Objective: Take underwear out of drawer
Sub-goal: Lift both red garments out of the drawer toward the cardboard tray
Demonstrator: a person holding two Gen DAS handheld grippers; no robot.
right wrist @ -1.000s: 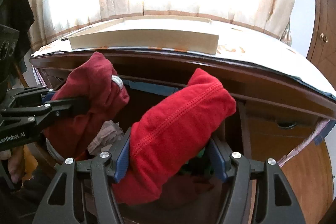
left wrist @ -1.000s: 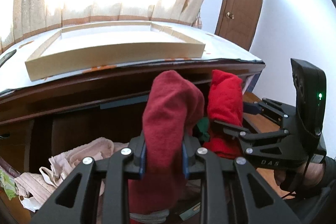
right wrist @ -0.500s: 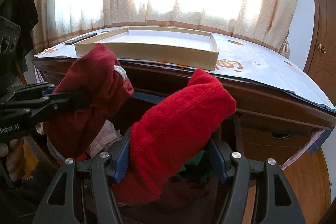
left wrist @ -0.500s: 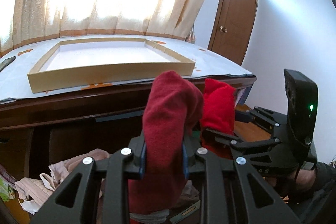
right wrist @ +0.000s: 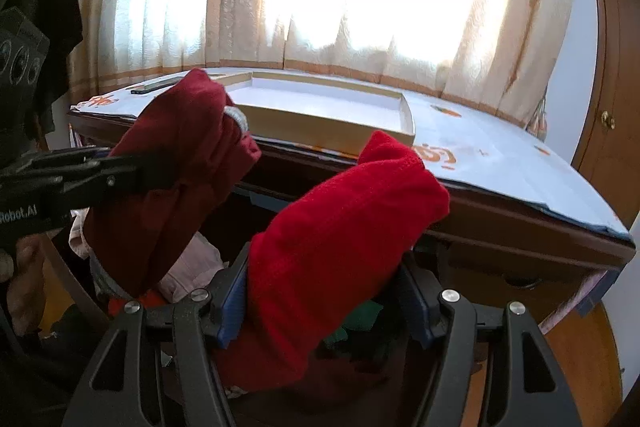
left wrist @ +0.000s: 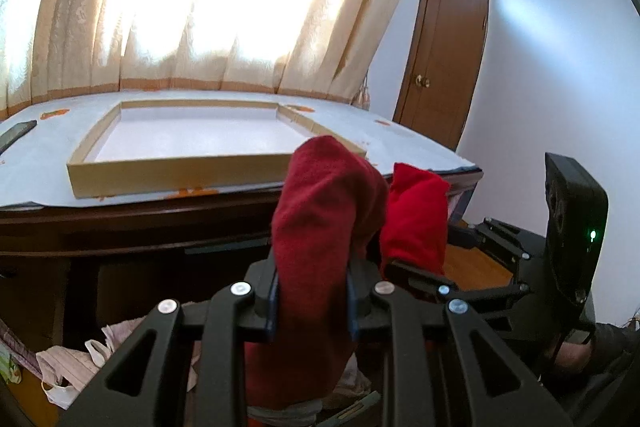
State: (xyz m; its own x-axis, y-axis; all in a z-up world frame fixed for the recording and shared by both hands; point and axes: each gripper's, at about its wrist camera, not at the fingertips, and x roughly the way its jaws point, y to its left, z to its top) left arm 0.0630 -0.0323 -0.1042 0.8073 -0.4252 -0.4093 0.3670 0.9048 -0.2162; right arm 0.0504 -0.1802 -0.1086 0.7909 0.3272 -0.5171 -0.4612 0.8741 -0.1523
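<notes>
My left gripper [left wrist: 312, 301] is shut on a dark red piece of underwear [left wrist: 320, 227] with a grey waistband, held up in front of the desk edge; it also shows in the right wrist view [right wrist: 172, 179]. My right gripper [right wrist: 324, 301] is shut on a bright red piece of underwear [right wrist: 340, 247], held just to the right of the dark one [left wrist: 416, 215]. Both garments hang above the open drawer, where pink and white clothes [left wrist: 72, 363] still lie.
A shallow cardboard tray [left wrist: 192, 151] sits on the paper-covered desk top [right wrist: 500, 163]. A dark phone [left wrist: 16, 135] lies at the desk's left end. Curtains hang behind the desk and a brown door [left wrist: 444, 67] stands at the right.
Both grippers have risen with their garments, from drawer level to about the height of the desk top. The grips have not changed.
</notes>
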